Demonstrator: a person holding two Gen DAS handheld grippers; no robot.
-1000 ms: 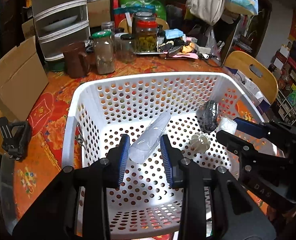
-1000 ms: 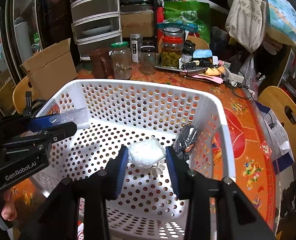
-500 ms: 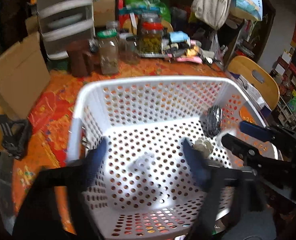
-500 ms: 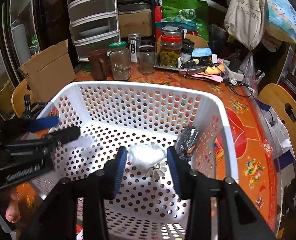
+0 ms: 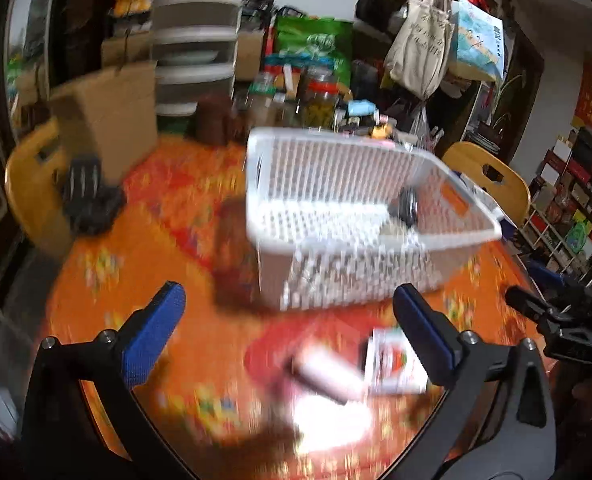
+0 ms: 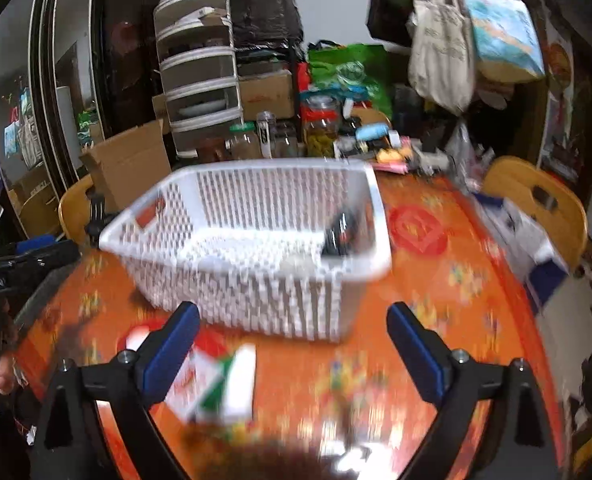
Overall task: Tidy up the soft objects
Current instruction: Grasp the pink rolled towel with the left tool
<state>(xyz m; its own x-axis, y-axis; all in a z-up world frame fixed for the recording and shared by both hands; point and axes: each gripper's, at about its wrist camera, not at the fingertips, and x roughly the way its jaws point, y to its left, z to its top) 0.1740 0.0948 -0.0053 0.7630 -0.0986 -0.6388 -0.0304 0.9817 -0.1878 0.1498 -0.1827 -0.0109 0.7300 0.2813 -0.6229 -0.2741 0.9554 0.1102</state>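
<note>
A white perforated basket (image 5: 359, 252) (image 6: 256, 276) stands on the orange patterned table. Inside it lie a dark crinkled soft object (image 5: 407, 205) (image 6: 341, 236) and pale soft items, blurred. My left gripper (image 5: 288, 320) is open and empty, drawn back over the table in front of the basket. My right gripper (image 6: 292, 340) is open and empty, also in front of the basket. A white roll (image 5: 327, 374) and a red, white and green packet (image 5: 393, 362) (image 6: 216, 384) lie on the table near the grippers.
Jars (image 6: 319, 128), a brown pitcher (image 5: 212, 124), a cardboard box (image 6: 130, 164) and a drawer unit (image 6: 200, 92) crowd the far table edge. Wooden chairs (image 5: 491, 176) (image 6: 535, 200) stand around. A black clamp (image 5: 88, 200) lies at the left.
Both grippers opened, let go of the soft items into the basket, and pulled back and up out of it. The views are now motion-blurred.
</note>
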